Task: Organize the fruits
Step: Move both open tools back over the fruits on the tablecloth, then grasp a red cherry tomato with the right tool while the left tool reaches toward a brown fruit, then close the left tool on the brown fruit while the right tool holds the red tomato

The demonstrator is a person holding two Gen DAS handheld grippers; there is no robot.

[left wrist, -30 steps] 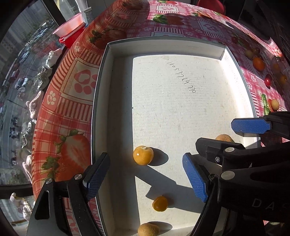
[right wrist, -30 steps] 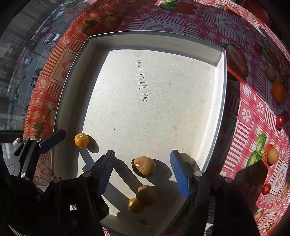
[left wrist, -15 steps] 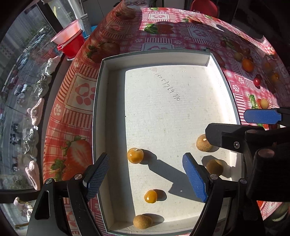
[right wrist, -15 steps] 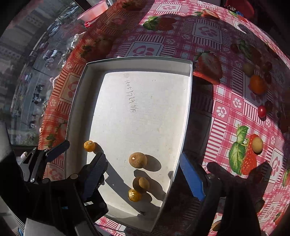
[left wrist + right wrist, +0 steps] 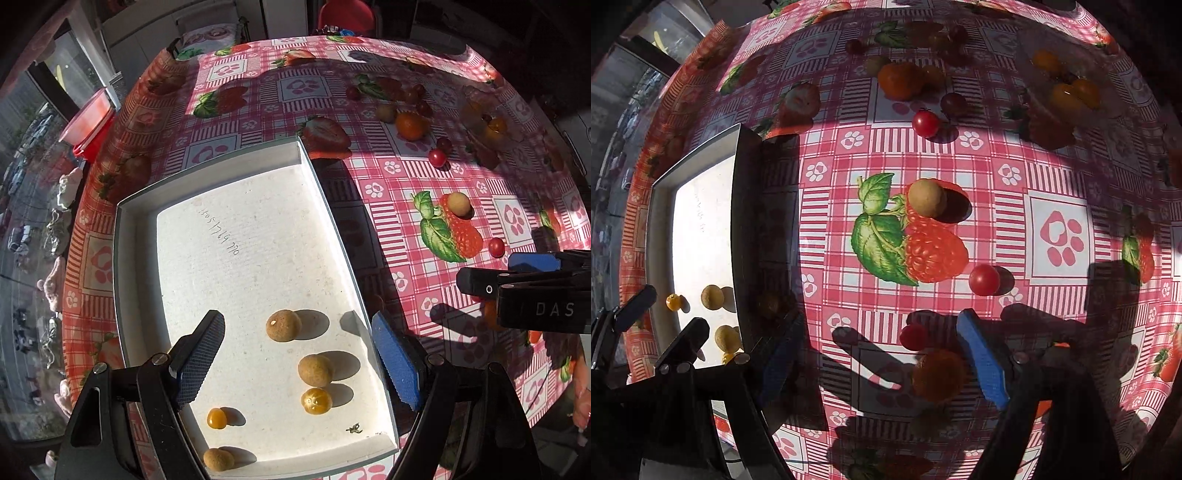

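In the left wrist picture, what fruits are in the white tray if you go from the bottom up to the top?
Tan fruit at the bottom edge → tiny orange fruit → yellow-orange fruit → tan round fruit → tan fruit farthest up.

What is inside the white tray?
Inside the white tray lie five small round fruits: three tan ones and two orange-yellow ones, plus a tiny stem scrap. The gripper arms cover the near corners, so anything there stays hidden.
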